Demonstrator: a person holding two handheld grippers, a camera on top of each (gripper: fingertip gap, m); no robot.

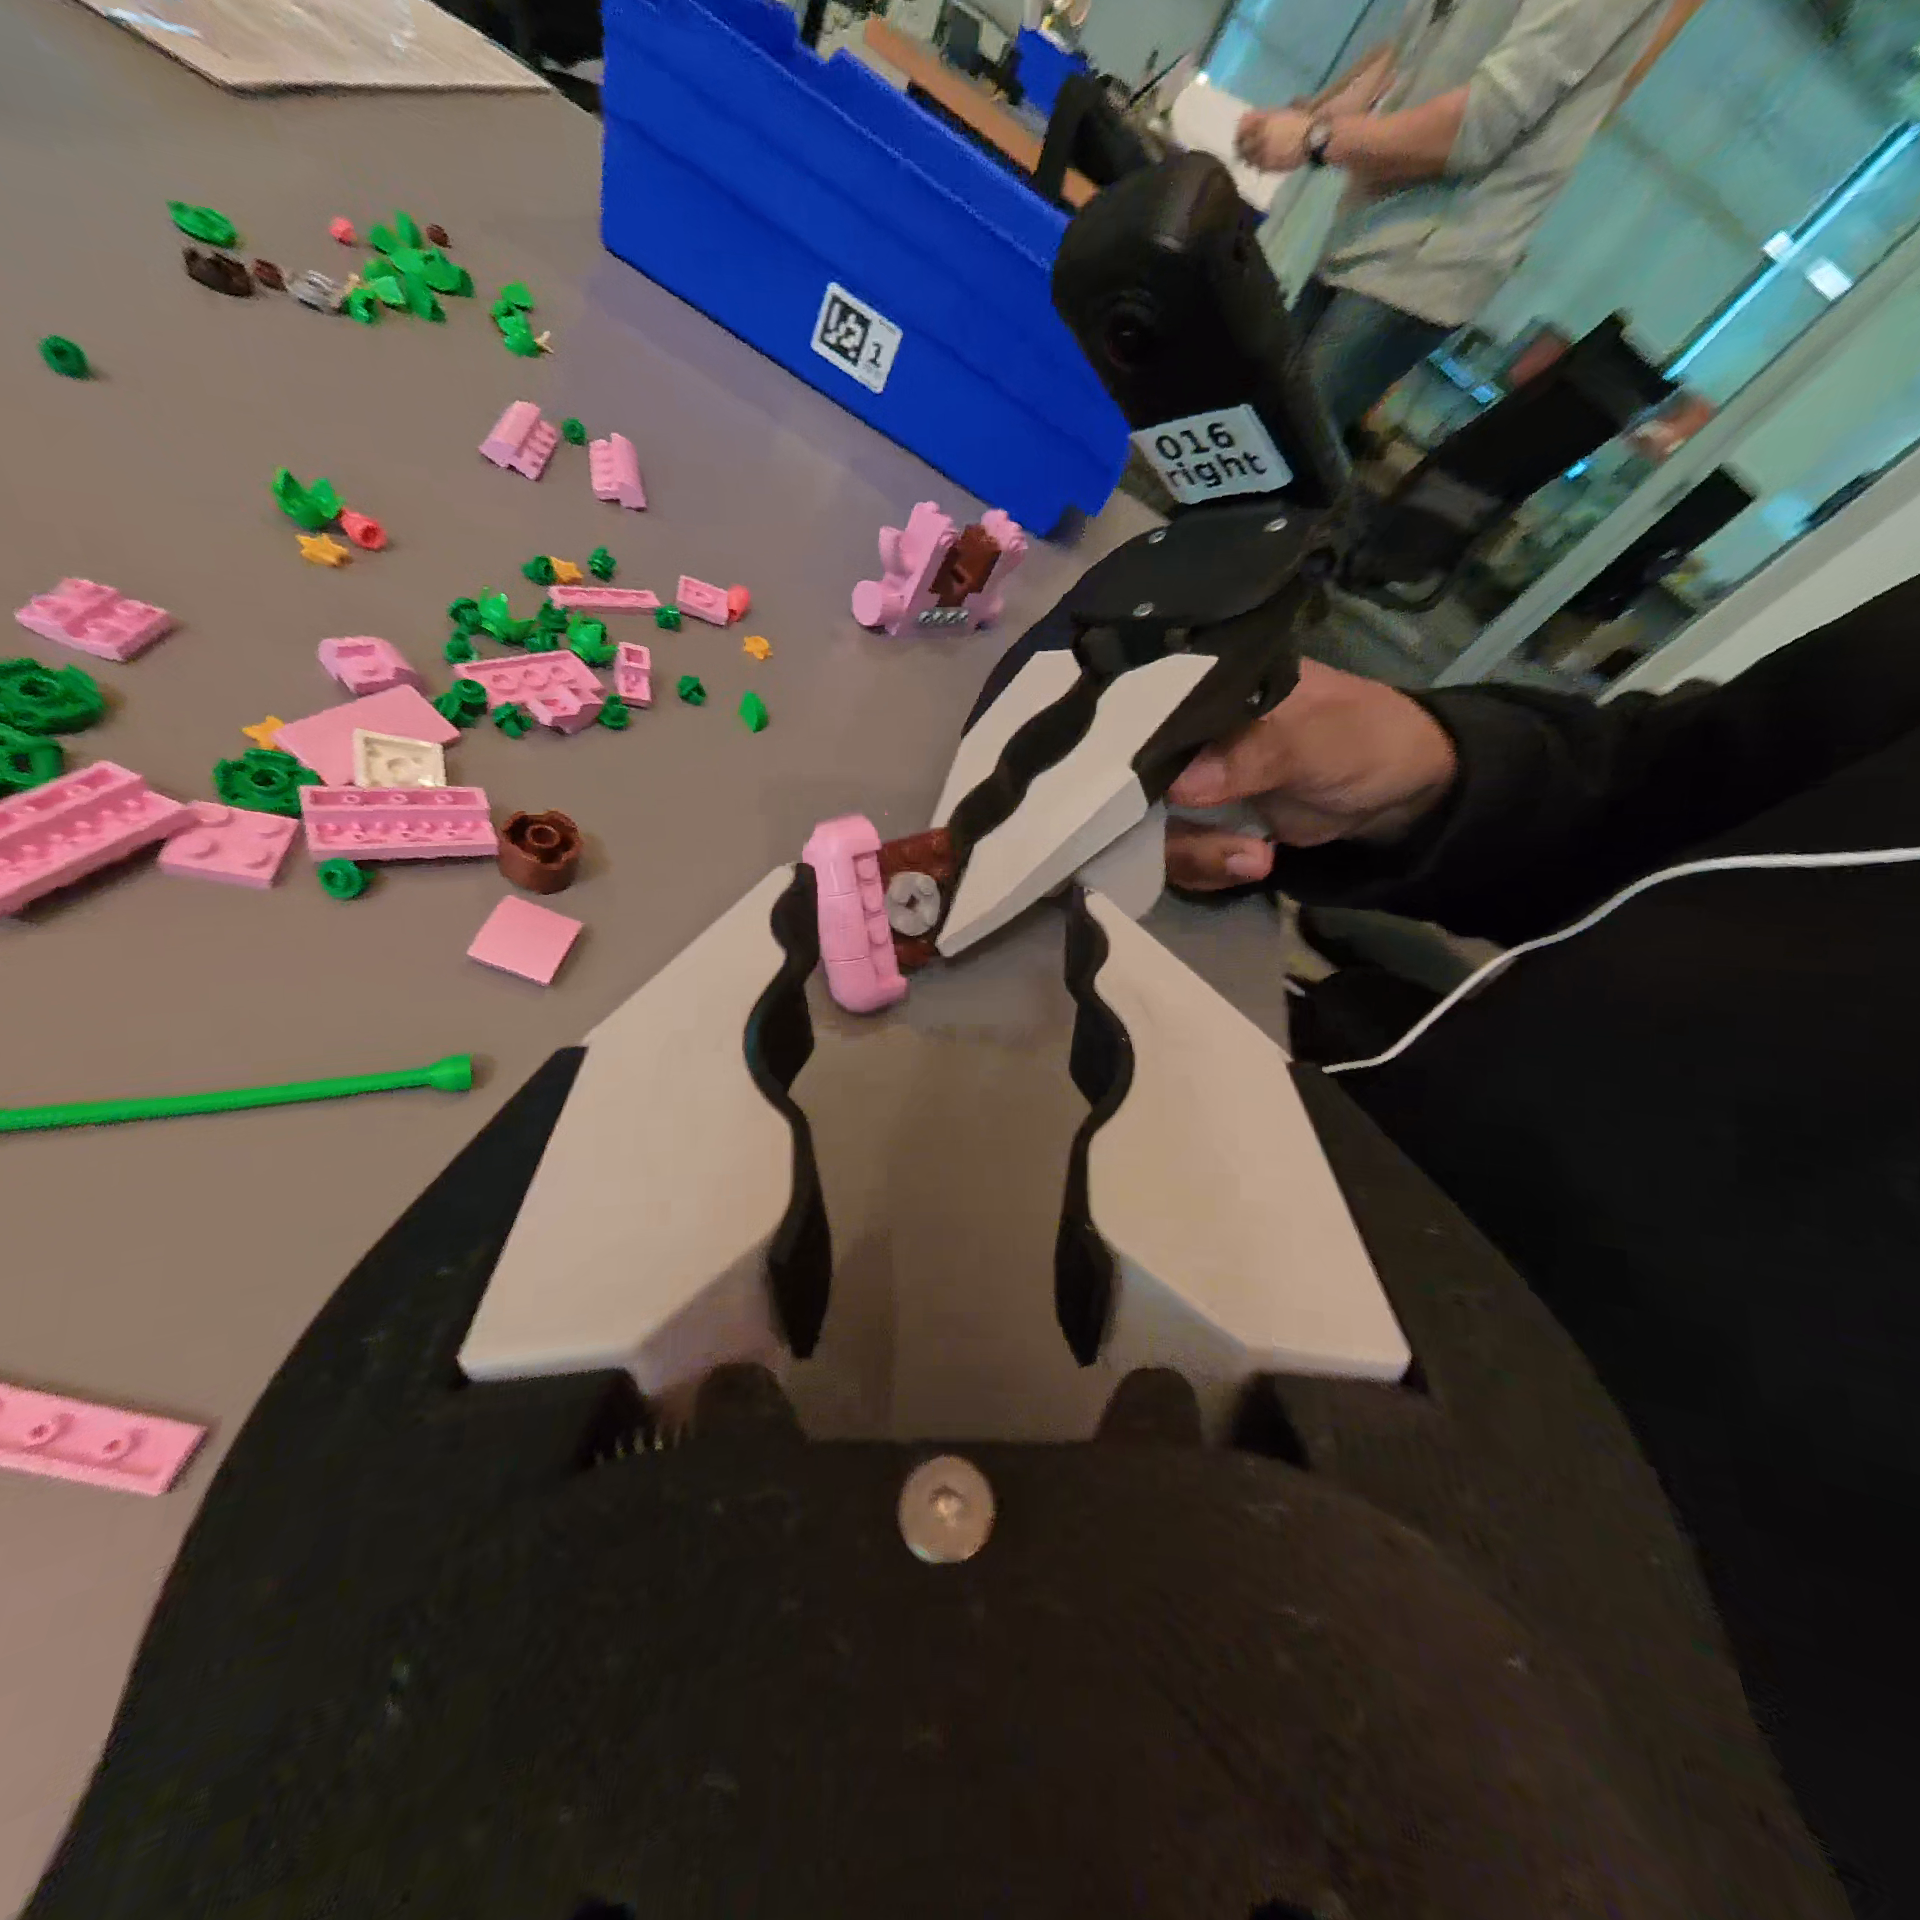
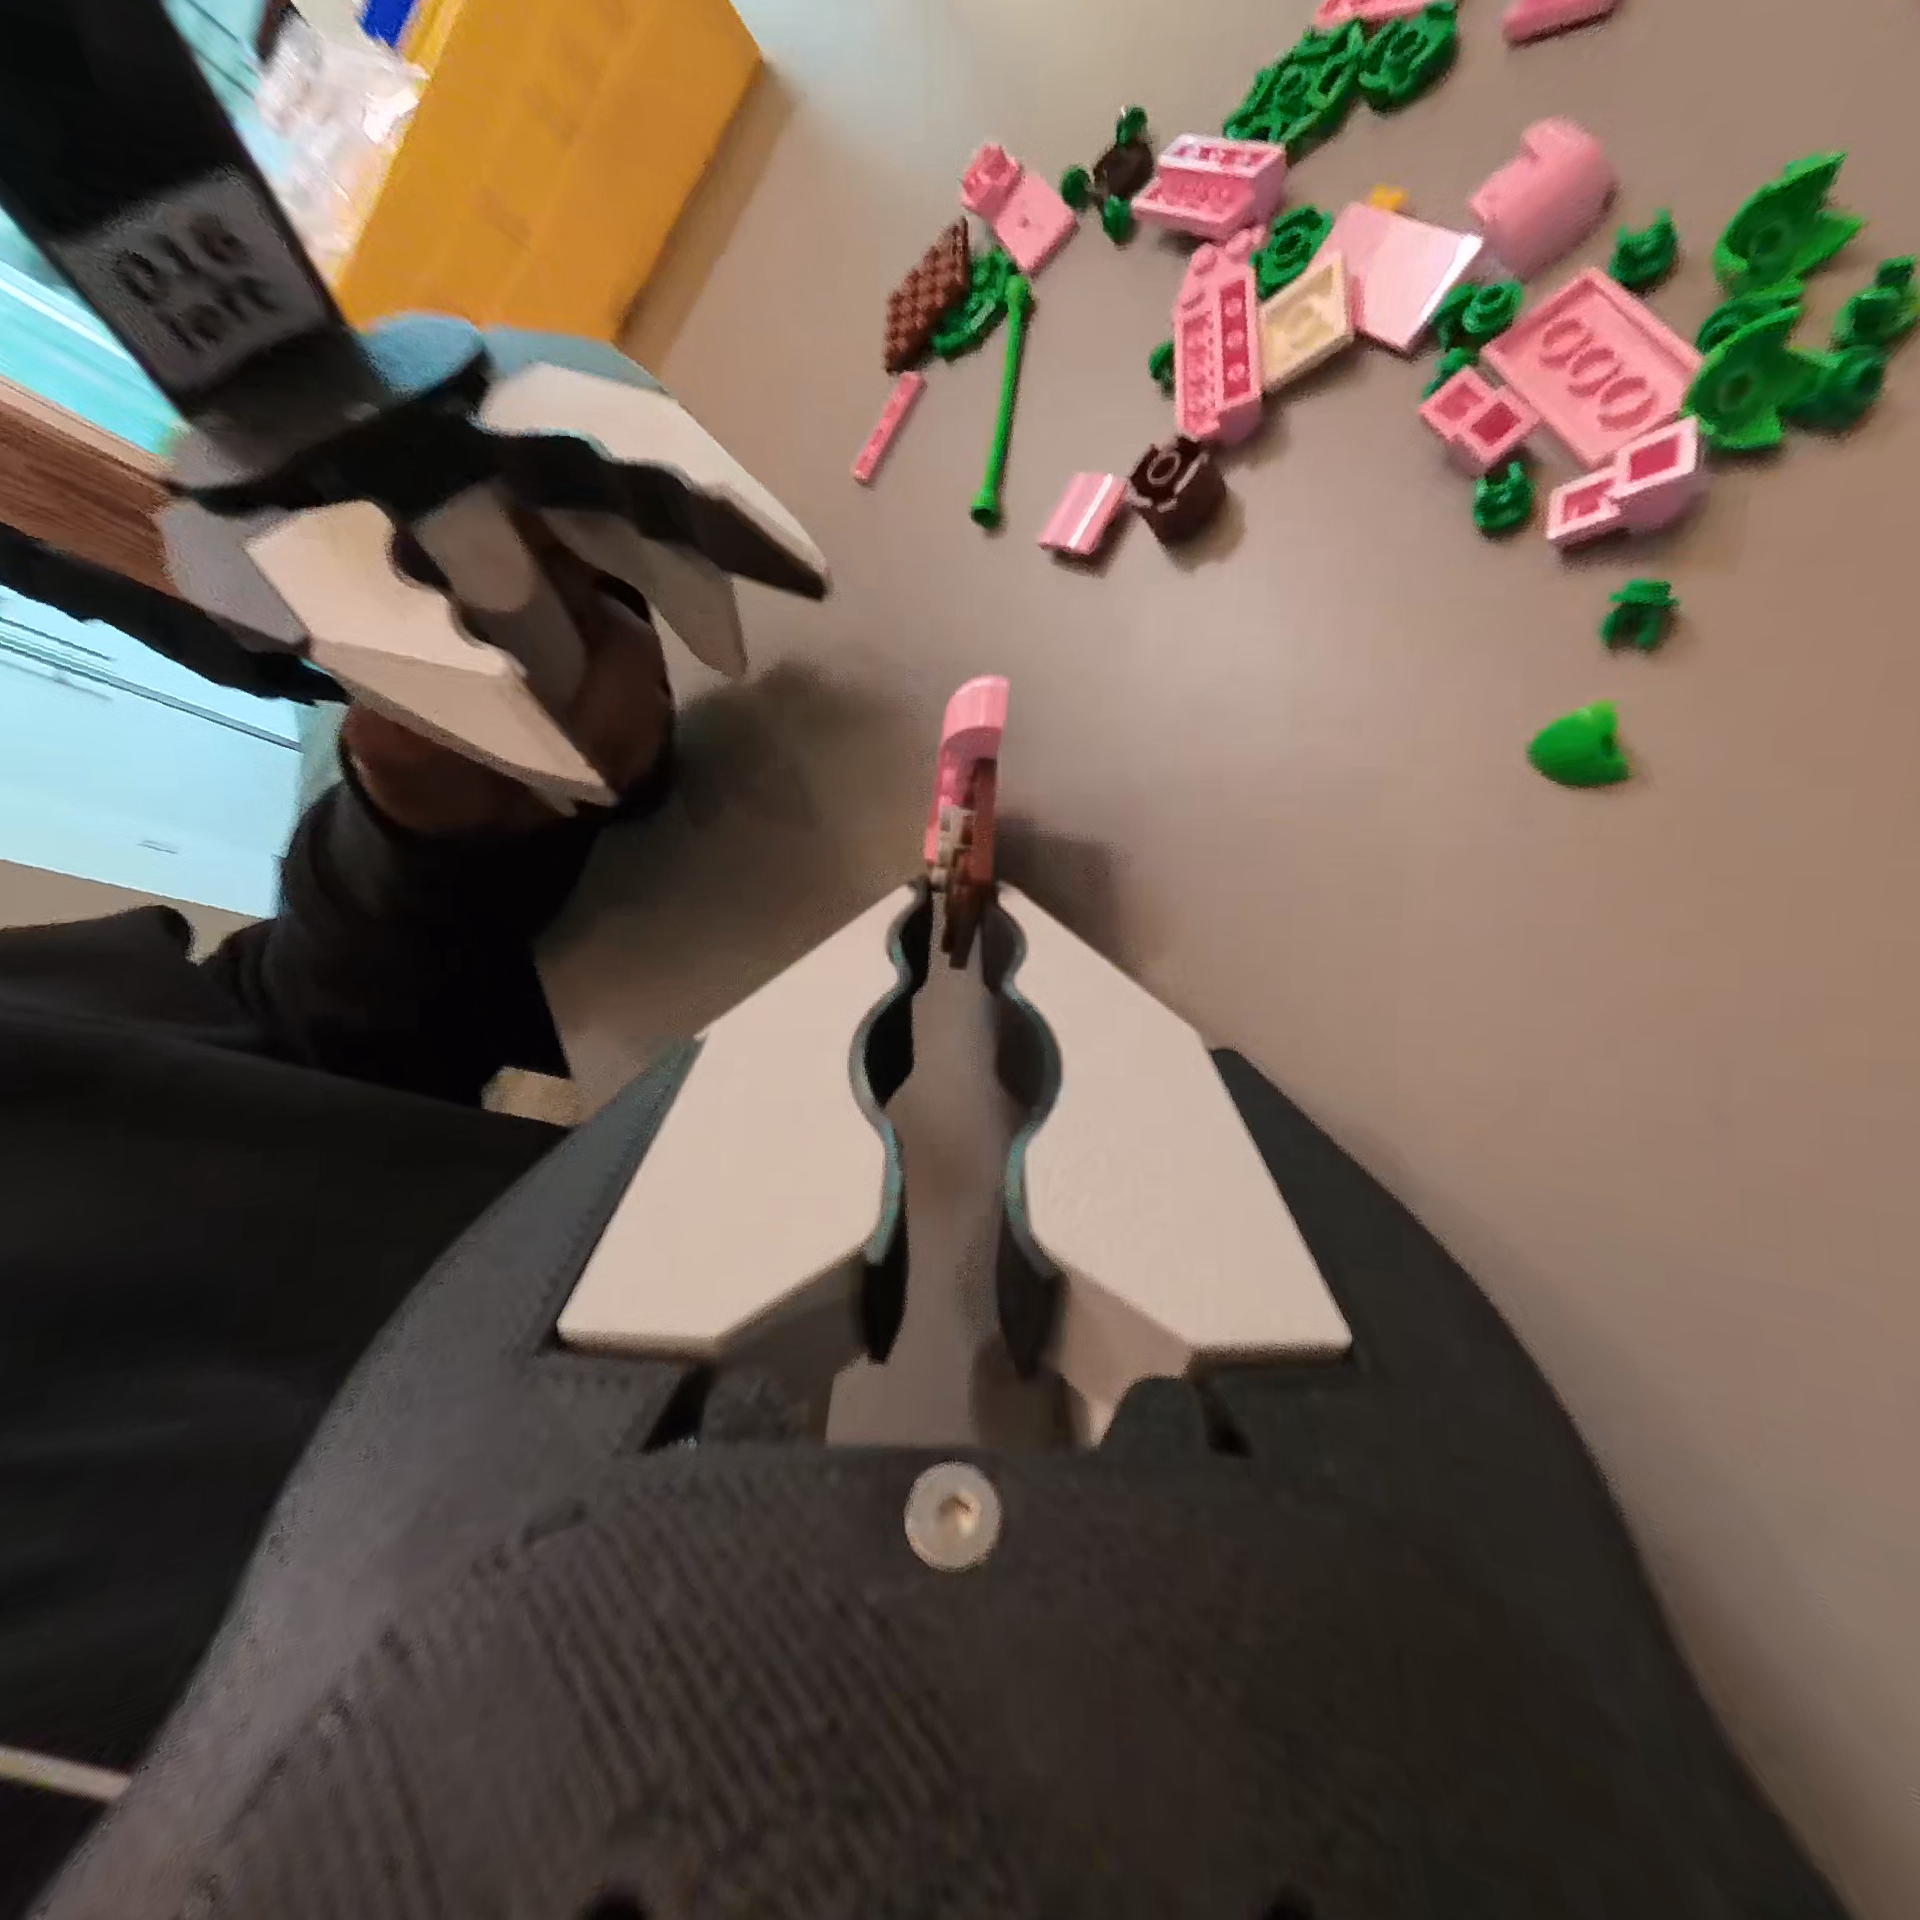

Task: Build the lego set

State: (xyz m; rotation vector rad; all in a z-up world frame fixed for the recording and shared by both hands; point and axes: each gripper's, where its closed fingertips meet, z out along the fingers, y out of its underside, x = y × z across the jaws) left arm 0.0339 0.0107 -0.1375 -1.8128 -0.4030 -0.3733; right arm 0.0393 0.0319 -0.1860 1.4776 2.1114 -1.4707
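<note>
- Your left gripper [image 1: 930,914] fills the near foreground of its own view, jaws standing wide apart with nothing between them.
- Just past its left fingertip [image 1: 792,914] sits the small pink-and-brown assembly [image 1: 868,914], touching or nearly touching that tip; which of the two, you cannot tell.
- Your right gripper [image 2: 961,914] has its tips pinched narrow on the brown end of that assembly [image 2: 964,800], the pink curved part sticking out beyond the fingers, above the grey table [image 2: 1351,935].
- From the left wrist view, the right gripper [image 1: 951,894] comes in from the upper right, your hand [image 1: 1320,769] on its handle.
- Loose pink, green and brown lego pieces [image 1: 395,727] lie scattered on the table [image 1: 675,416], well apart from both grippers.
- Beyond them, a second pink-and-brown sub-build [image 1: 935,577] stands near a blue bin [image 1: 831,239].
- A long green stem piece [image 1: 239,1096] lies to the left of your left gripper.
</note>
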